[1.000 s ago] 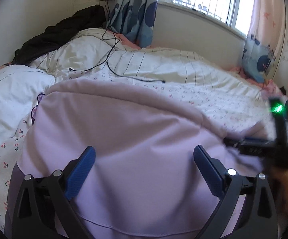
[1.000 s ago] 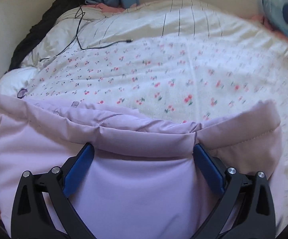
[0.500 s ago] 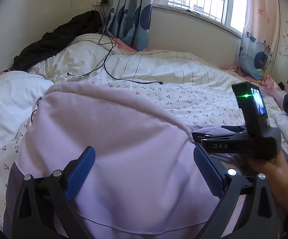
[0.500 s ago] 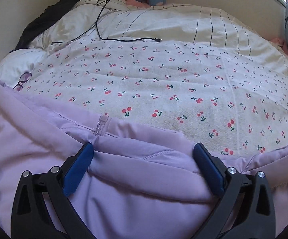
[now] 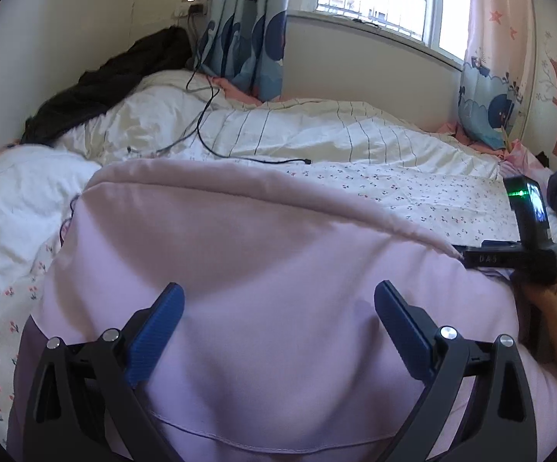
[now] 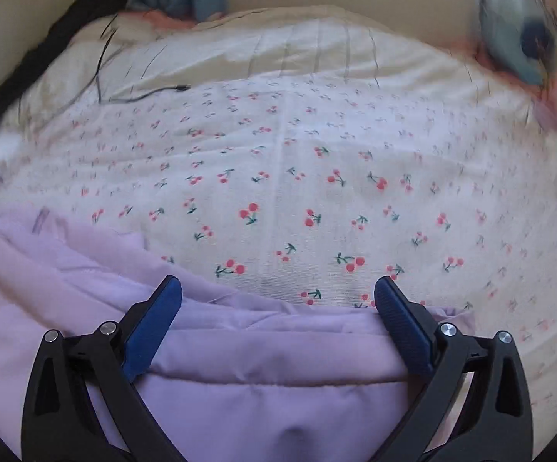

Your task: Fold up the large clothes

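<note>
Left wrist view: both hand-held grippers, left (image 5: 278, 308) and right (image 6: 277, 300), gape open over the lilac jacket (image 5: 263, 292), which looks soft, puffy and light, so I'd pinch a seamed edge.

Garment (image 5: 263, 269): pale lilac, plain, pinker lining at folded edge. Gripper fingers (image 5: 155, 335): blue pads, black frames. Bedsheet (image 6: 316, 177): white, red cherry print with green stems. Duvet (image 5: 316, 131): cream, thin dark stripes. Cable (image 5: 209, 123): black. Curtain (image 5: 243, 30): blue/pink cartoon print. Clothing heap (image 5: 116, 81) by wall: black. Right gripper (image 5: 517, 246): black, green light.
</note>
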Motion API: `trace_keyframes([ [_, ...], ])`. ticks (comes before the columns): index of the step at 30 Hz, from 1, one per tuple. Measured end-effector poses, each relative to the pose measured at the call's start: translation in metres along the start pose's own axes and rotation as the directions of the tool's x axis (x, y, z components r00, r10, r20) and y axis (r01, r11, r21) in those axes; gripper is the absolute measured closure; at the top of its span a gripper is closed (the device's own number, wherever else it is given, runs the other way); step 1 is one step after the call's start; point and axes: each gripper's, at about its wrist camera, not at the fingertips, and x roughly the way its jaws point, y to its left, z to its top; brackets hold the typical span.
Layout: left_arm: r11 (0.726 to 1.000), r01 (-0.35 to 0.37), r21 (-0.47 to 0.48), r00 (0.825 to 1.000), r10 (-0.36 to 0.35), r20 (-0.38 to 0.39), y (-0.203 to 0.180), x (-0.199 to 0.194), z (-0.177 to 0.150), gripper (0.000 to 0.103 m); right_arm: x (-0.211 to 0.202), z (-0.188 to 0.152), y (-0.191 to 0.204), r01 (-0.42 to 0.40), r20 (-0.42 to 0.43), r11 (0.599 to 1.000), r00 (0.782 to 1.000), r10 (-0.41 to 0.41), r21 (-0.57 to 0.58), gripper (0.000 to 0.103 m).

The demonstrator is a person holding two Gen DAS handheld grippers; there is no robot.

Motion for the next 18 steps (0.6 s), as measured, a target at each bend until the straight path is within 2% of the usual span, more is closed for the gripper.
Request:
trace_keyframes([
  [3, 1.000, -0.005, 0.003, 1.000, 0.005, -0.010, 0.000, 0.003, -0.001, 0.008, -0.001, 0.002, 0.003, -0.004, -0.006, 1.000, 1.000, 0.004, -0.024, 0.007],
  [5, 1.000, -0.007, 0.005, 1.000, 0.007, -0.009, 0.000, 0.003, -0.002, 0.008, -0.001, 0.008, -0.002, -0.063, -0.058, 0.998, 0.996, 0.061, -0.023, 0.007],
  [6, 1.000, -0.008, 0.007, 1.000, 0.008, -0.008, -0.001, 0.003, -0.003, 0.008, -0.008, 0.011, -0.007, -0.088, -0.056, 0.996, 0.995, 0.087, -0.026, 0.007],
  [10, 1.000, -0.005, 0.009, 1.000, 0.005, 0.002, -0.001, 0.000, -0.004, 0.008, -0.047, 0.001, -0.018, -0.075, 0.099, 0.996, 0.992, 0.079, -0.042, 0.007],
  [14, 1.000, -0.002, 0.031, 1.000, 0.001, 0.019, -0.007, -0.003, -0.004, 0.008, -0.019, -0.021, -0.043, -0.157, 0.066, 0.984, 0.986, 0.152, 0.082, 0.007],
  [18, 0.999, -0.014, 0.046, 1.000, 0.013, 0.009, -0.009, 0.000, -0.006, 0.008, -0.035, -0.014, -0.046, -0.184, 0.074, 0.980, 0.981, 0.179, 0.073, 0.007],
])
